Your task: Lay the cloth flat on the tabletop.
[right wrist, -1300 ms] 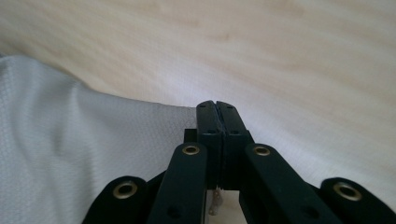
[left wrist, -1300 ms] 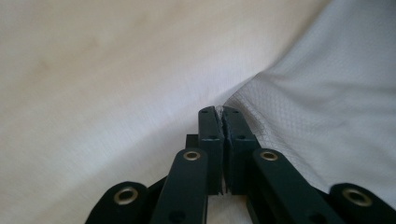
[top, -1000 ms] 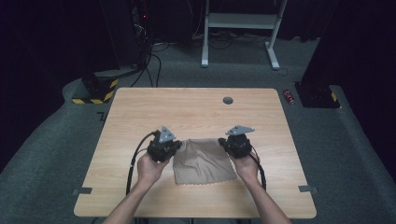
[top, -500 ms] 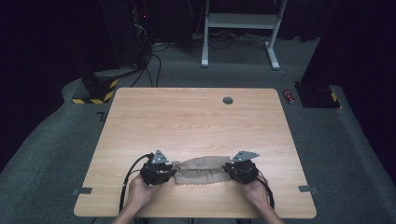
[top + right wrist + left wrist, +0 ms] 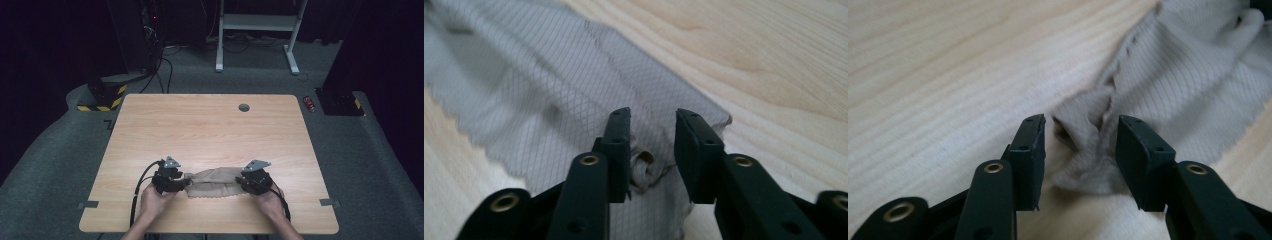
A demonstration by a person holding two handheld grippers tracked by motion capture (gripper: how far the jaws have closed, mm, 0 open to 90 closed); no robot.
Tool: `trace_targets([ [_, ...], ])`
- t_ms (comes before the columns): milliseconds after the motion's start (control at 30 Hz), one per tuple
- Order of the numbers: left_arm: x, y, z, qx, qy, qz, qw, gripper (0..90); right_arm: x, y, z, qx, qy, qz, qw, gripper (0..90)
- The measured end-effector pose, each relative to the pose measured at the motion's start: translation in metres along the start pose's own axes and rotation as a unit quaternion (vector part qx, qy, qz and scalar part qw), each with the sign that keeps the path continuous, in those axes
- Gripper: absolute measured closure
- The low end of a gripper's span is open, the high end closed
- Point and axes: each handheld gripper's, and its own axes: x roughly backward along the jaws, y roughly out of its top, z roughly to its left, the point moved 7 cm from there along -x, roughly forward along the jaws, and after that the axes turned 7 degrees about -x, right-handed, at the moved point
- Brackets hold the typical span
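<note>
A beige-grey cloth point(image 5: 215, 182) lies folded into a narrow band on the wooden table point(image 5: 210, 130), near the front edge. My left gripper point(image 5: 187, 183) is at the cloth's left end and my right gripper point(image 5: 240, 184) at its right end, both low over the table. In the left gripper view, the left gripper point(image 5: 1080, 127) has just been opening; a bunched corner of the cloth point(image 5: 1188, 85) lies between its pads, untouched. In the right gripper view, the right gripper point(image 5: 651, 117) has also just been opening, with a crumpled cloth point(image 5: 549, 100) corner lying loose between its pads.
A small dark round grommet point(image 5: 244, 107) sits near the table's far edge. Beyond the table, a white frame point(image 5: 257, 22) stands on the floor, with cables and a yellow-and-black striped block point(image 5: 102, 100) at the far left. Bare wood stretches behind the cloth.
Both hands came down and toward the table's front edge, bringing the cloth's far edge over into a narrow folded band. Both grippers' jaws went from shut on the cloth to open.
</note>
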Motion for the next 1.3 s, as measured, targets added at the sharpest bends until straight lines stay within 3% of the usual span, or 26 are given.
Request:
trace_targets([
  [167,0.006,-0.010,-0.003,-0.006,-0.014,0.009,0.9998,57.5,0.005,-0.008,0.002,0.020,-0.003,0.008,0.9998,64.1],
  [267,0.011,-0.014,0.000,-0.009,-0.003,0.008,0.9999,58.6,0.010,-0.009,0.001,0.017,0.001,0.004,0.9999,65.3],
  [300,0.014,-0.014,0.002,-0.006,0.009,0.002,0.9999,58.4,0.013,-0.008,-0.001,0.012,-0.001,-0.005,0.9999,67.5],
  [333,0.020,-0.011,0.009,0.017,0.021,-0.021,0.9994,57.5,0.017,-0.003,-0.006,-0.005,-0.009,-0.024,0.9996,72.9],
  [400,0.022,-0.009,0.012,0.025,0.025,-0.029,0.9990,56.9,0.018,0.000,-0.009,-0.014,-0.014,-0.029,0.9994,74.9],
  [433,0.025,-0.003,0.015,0.039,0.025,-0.044,0.9979,56.1,0.015,0.003,-0.011,-0.026,-0.016,-0.030,0.9991,77.6],
  [533,0.023,0.003,0.014,0.036,0.023,-0.045,0.9981,54.8,0.010,0.004,-0.012,-0.027,-0.014,-0.025,0.9992,77.8],
  [733,0.007,0.001,0.006,0.023,0.012,-0.017,0.9995,54.0,-0.005,-0.002,-0.008,-0.026,-0.010,0.002,0.9996,72.3],
  [833,0.002,-0.002,0.004,0.021,0.006,-0.006,0.9997,55.7,-0.004,-0.002,-0.007,-0.020,-0.003,0.002,0.9998,80.3],
  [933,0.001,-0.004,0.003,0.019,0.009,0.006,0.9998,59.4,-0.003,-0.002,-0.004,0.006,-0.013,0.006,0.9999,87.6],
  [1067,0.002,-0.010,0.001,0.008,0.003,0.024,0.9997,68.6,0.002,0.001,-0.005,0.003,-0.010,-0.006,0.9999,88.3],
  [1300,0.002,-0.014,-0.001,0.002,-0.002,0.028,0.9996,80.2,0.010,0.009,-0.005,0.007,-0.013,-0.026,0.9996,88.6],
])
